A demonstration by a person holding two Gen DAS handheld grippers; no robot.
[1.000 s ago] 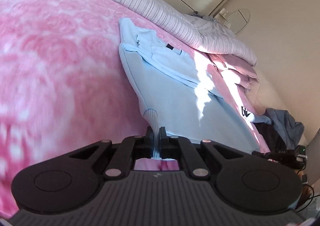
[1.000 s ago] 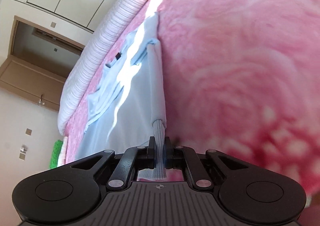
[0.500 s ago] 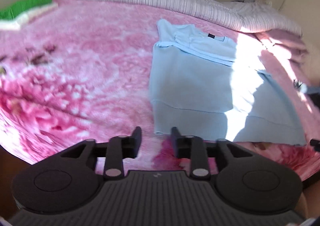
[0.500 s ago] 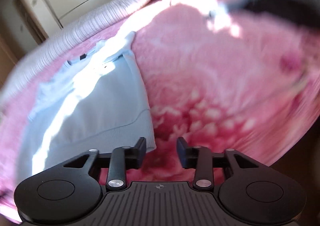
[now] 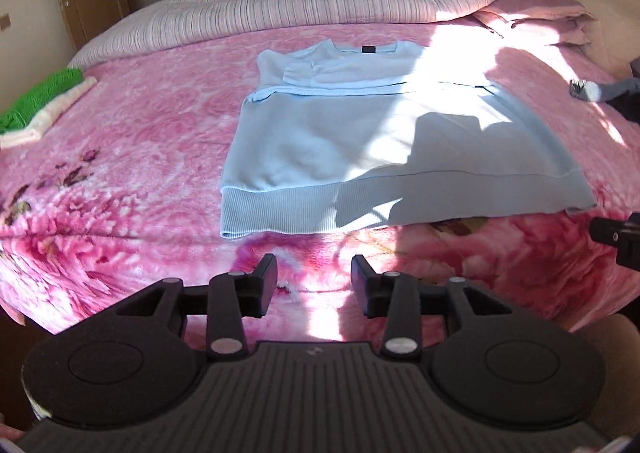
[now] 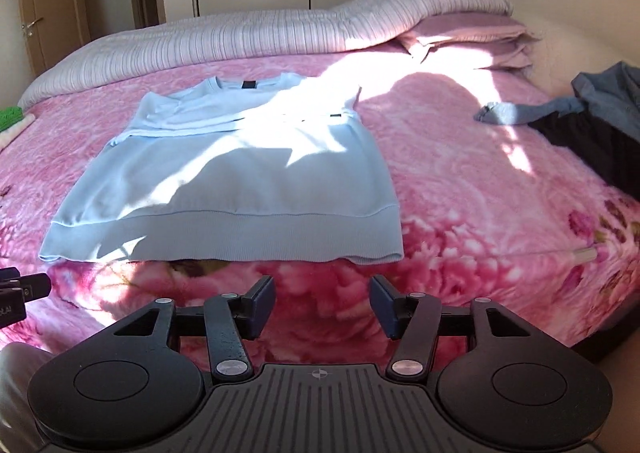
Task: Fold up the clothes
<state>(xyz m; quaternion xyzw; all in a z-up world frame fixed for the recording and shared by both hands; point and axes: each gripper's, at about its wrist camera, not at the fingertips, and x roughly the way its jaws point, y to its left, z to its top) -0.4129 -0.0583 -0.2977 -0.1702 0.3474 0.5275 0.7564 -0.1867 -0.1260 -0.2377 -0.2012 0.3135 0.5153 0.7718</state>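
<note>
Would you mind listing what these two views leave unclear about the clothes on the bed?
- Sweatshirt sleeves: folded across the chest, glare in both views washes out how they lie.
- Neck label: too small to read in either view.
- Dark clothes: cut by the right view's edge; what they are is unclear.
- Green stack: cut by the left view's edge.

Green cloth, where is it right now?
In the left wrist view the green cloth lies at the far left edge of the pink blanket, on a cream cloth, well left of the blue sweatshirt.
</note>
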